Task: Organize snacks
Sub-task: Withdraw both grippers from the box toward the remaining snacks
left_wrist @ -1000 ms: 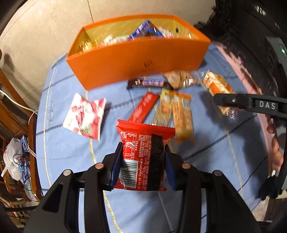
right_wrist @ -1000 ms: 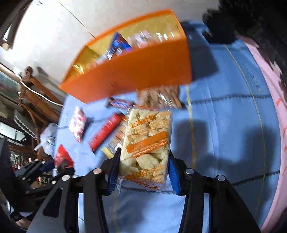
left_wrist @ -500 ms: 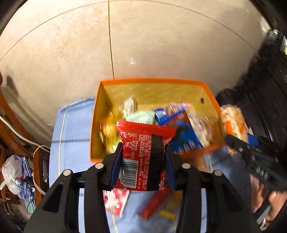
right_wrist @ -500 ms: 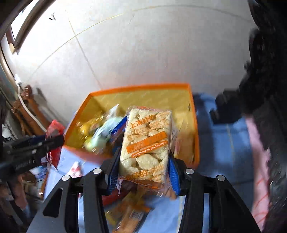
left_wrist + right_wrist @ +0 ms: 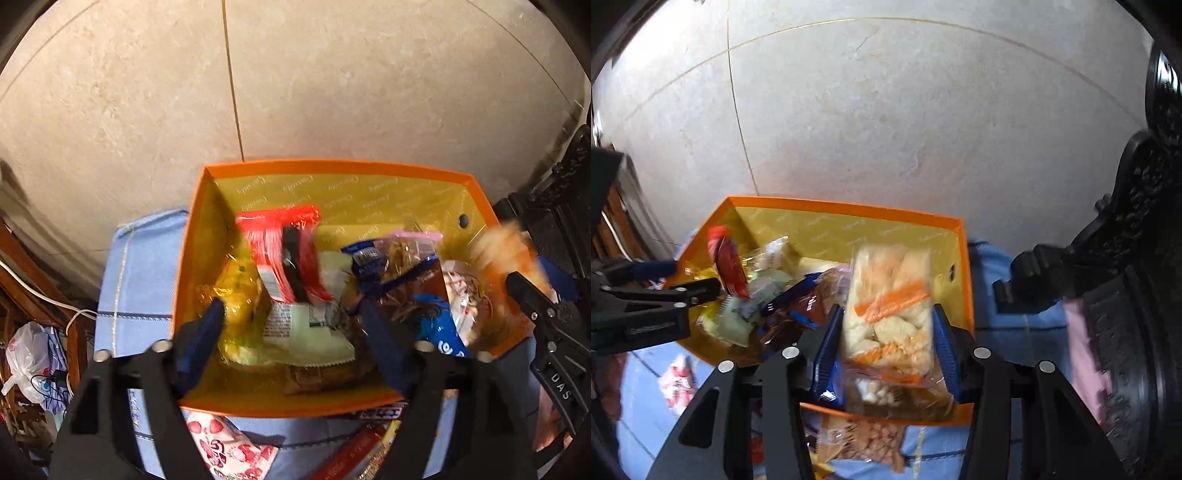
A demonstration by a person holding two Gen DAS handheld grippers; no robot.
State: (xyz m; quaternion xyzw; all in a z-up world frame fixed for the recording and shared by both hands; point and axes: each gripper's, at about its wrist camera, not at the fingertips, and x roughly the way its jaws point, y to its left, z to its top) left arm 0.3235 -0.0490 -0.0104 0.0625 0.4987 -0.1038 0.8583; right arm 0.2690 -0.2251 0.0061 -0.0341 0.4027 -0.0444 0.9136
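Observation:
An orange box (image 5: 332, 164) with a gold lining holds several snack packs. My left gripper (image 5: 291, 325) hangs over its near left part. Its jaws are opening wide. The red packet (image 5: 288, 254) is out of them, blurred, dropping onto the packs inside. My right gripper (image 5: 888, 343) is over the box's (image 5: 849, 206) right end. Its jaws are opening, and a clear pack of pale biscuits (image 5: 890, 295) with orange bands slips, blurred, between the blue pads (image 5: 827, 347). In the right wrist view the left gripper (image 5: 687, 277) and the red packet (image 5: 727, 266) show at the left.
The box stands on a blue tablecloth (image 5: 136, 280) at the table's far edge, above a tiled floor. In front of it lie a strawberry-print packet (image 5: 229, 446), a red bar (image 5: 354, 454) and a peanut pack (image 5: 875, 439). A dark carved chair (image 5: 1126, 240) stands to the right.
Both grippers moved from over the table to over the orange box. The left jaws spread and the red packet left them. The biscuit pack has slid a little between the right pads.

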